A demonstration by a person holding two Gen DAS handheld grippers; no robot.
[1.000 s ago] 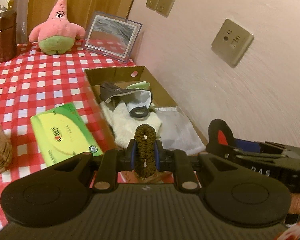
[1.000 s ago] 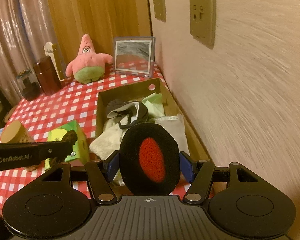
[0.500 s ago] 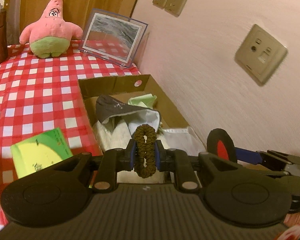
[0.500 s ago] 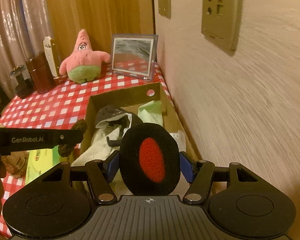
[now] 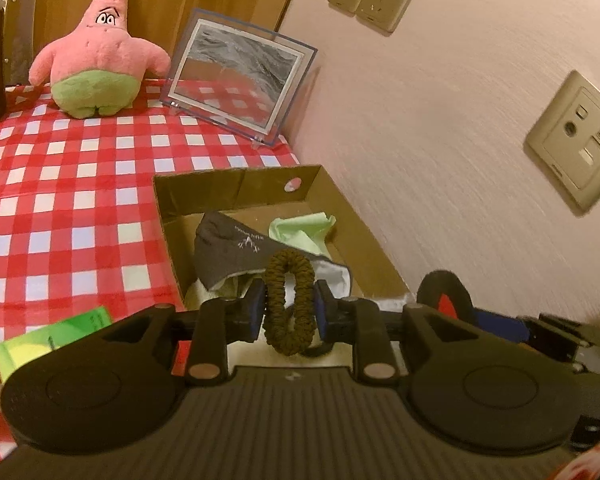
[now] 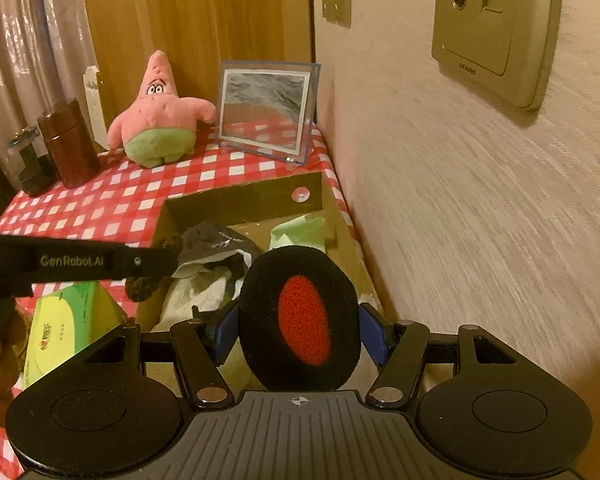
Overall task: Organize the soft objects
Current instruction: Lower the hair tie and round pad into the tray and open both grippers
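Observation:
My left gripper (image 5: 288,308) has a brown scrunchie (image 5: 274,300) between its blue pads, which still touch its sides; its jaws are opening and the loop has spread wider. It hangs over the near part of an open cardboard box (image 5: 236,190) holding a grey cloth (image 5: 236,248), a green cloth (image 5: 300,228) and white fabric. My right gripper (image 6: 300,320) is shut on a black foam pad with a red centre (image 6: 302,320), over the box's (image 6: 240,200) near end. The left gripper (image 6: 156,264) reaches in from the left of that view.
A pink star plush (image 5: 96,56) and a picture frame (image 5: 240,80) stand at the back of the red checked table. A green tissue pack (image 6: 64,328) lies left of the box. A brown canister (image 6: 66,144) stands far left. A wall with sockets (image 5: 576,140) runs along the right.
Both grippers moved forward along the table over the box. The left jaws spread a little and the scrunchie loop widened. The foam pad stayed gripped.

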